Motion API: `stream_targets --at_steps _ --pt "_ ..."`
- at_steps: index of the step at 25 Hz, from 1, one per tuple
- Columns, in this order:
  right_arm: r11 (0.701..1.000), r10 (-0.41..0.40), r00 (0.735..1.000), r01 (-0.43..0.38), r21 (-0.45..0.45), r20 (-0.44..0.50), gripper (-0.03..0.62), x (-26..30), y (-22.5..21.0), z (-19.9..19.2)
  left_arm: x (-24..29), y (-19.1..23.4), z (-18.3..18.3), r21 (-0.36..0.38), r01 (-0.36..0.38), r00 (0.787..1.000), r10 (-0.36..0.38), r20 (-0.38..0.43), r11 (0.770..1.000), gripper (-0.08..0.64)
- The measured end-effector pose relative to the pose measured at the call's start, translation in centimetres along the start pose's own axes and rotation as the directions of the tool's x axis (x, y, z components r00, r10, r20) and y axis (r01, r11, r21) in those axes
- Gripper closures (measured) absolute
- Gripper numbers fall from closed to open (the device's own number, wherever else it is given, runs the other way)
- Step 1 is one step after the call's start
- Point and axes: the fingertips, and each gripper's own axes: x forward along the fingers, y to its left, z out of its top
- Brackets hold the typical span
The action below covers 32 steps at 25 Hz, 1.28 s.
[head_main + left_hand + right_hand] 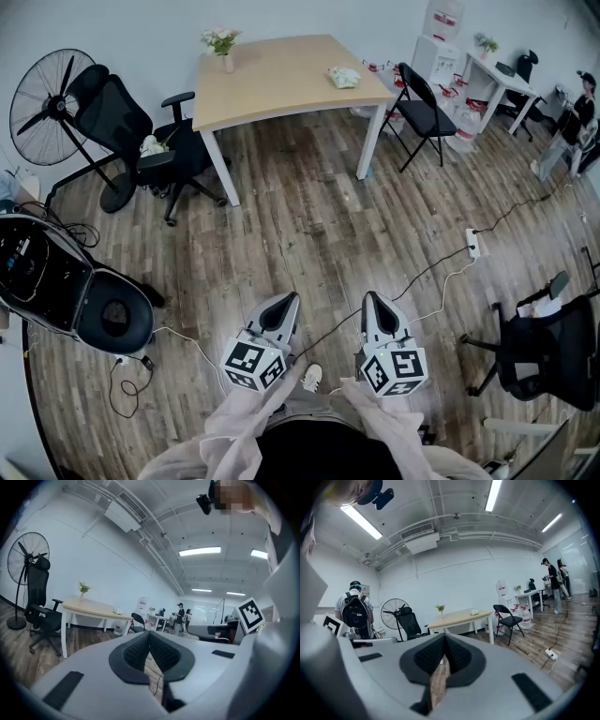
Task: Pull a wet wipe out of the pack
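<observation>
- Head view: the left gripper (286,300) and the right gripper (372,298) are held low and side by side, close to the person's body. Both point toward a wooden table (281,89) that stands well apart from them across the plank floor.
- The wet wipe pack (344,78) lies on the tabletop near its right edge (a small pale packet), and neither gripper touches it. A vase of flowers (223,47) stands at the far left corner of the table.
- A standing fan (47,94) and a black office chair (122,122) are left of the table. A folding chair (422,103) is to its right.
- Left gripper view: the jaws are clenched, their dark ribbed pads meeting at the tips with nothing between them. The table and pack (117,611) show far off at the left.
- Right gripper view: the jaws are likewise pressed together and empty (only floor shows through the slit below). The pack (474,612) sits on the distant table, above and just right of the tips.
</observation>
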Motion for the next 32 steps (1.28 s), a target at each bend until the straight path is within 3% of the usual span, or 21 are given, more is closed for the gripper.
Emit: stream_targets --at_steps 8,16,32 --pt "0.999 -0.029 1.0 0.029 0.026 -0.004 0.581 -0.5 -0.3 -0.5 0.0 -0.3 -0.5 -0.022 -0.004 1.0 0.003 -0.016 1.0 0.549" --pt "0.997 -0.06 0.998 0.061 0.04 -0.019 0.581 0.9 -2.8 -0.8 3.2 -0.1 -1.0 -0.027 0.01 0.999 -0.01 -0.036 1.0 0.549" --pt "0.994 -0.093 0.994 0.096 0.05 -0.052 0.581 10.3 -12.4 2.3 18.3 1.6 1.4 -0.035 0.055 0.997 -0.057 -0.057 0.998 0.549"
